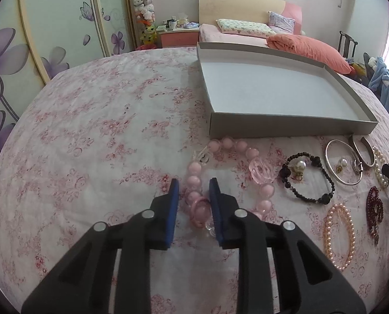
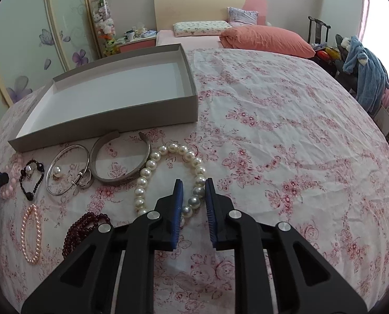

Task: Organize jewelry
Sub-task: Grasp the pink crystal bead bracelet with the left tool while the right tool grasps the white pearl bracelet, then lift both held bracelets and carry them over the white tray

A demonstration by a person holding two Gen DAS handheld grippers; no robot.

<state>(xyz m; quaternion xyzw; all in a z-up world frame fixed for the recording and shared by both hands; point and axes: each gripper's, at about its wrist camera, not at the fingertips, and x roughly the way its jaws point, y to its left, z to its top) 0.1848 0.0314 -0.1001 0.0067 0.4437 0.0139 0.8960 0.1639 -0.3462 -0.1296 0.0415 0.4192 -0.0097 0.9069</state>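
The grey box [image 1: 286, 123] stands open with nothing in it on the flower-print cloth [image 1: 103, 130], and all the jewelry lies in a row on the cloth just in front of the box's near wall.

The left hand-held gripper [image 1: 194, 185] straddles the pink bead bracelet [image 1: 194, 183], which lies before the box's left corner. Its blue pads have narrowed around one run of beads, but whether they already press on them I cannot tell. These beads look large, smooth and glassy, so likely heavier than the rest and prone to slip. The strand is limp and will sag from whatever point is pinched. The clear pink charm [image 1: 260, 170] looks the most breakable part, so the better hold is probably across one round bead, as the pads sit now.

The right hand-held gripper [image 2: 194, 185] brackets the white pearl bracelet [image 2: 152, 164], which lies before the box's right corner, with a few pearls between the pads. Contact is again unclear. Pearls are round and slick, so a firm squeeze across the strand seems wise.

The silver bangle [image 2: 63, 175] and open cuff [image 2: 121, 175], between the two strands, look stiff and light, best pinched across the rim.
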